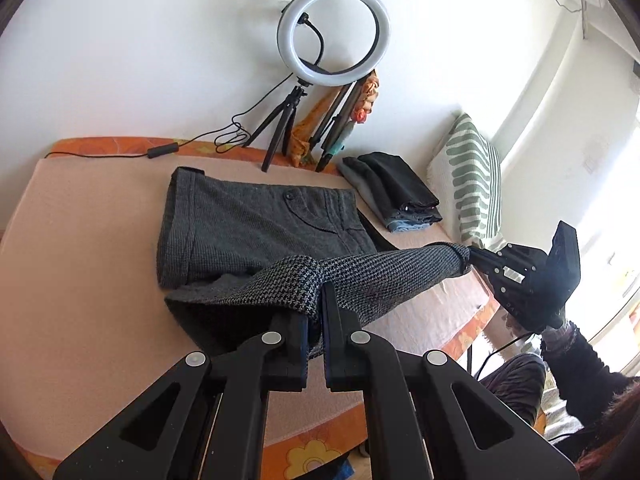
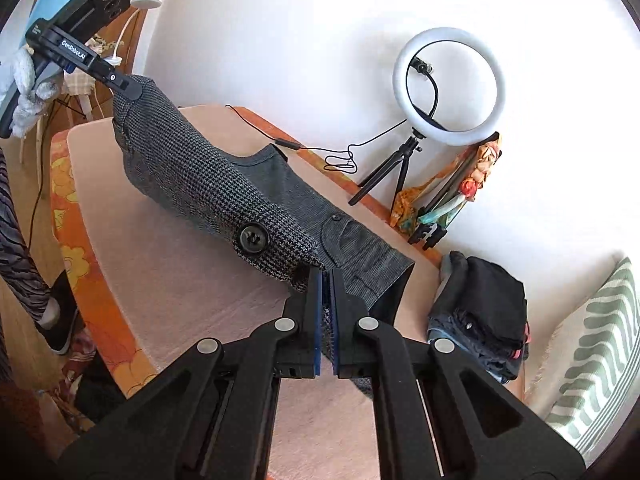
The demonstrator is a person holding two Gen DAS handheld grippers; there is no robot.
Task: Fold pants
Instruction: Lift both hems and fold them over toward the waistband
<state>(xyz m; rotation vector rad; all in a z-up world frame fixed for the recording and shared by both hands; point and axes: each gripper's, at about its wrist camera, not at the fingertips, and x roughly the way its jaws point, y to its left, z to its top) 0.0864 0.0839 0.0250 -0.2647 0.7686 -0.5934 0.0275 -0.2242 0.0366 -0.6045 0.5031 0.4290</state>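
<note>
1. Grey houndstooth wool pants (image 1: 352,276) fill our near view: our left gripper (image 1: 316,320) and right gripper (image 2: 326,280) are each clamped on the raised waistband.
2. Beyond, the pants' lower half (image 1: 256,224) lies doubled on the pale pink padded table (image 1: 88,280).
3. Judging by this, one fold remains unfinished.
4. Farther off sit a dark folded clothes stack (image 1: 394,190) and a white ring light (image 1: 334,28).
</note>
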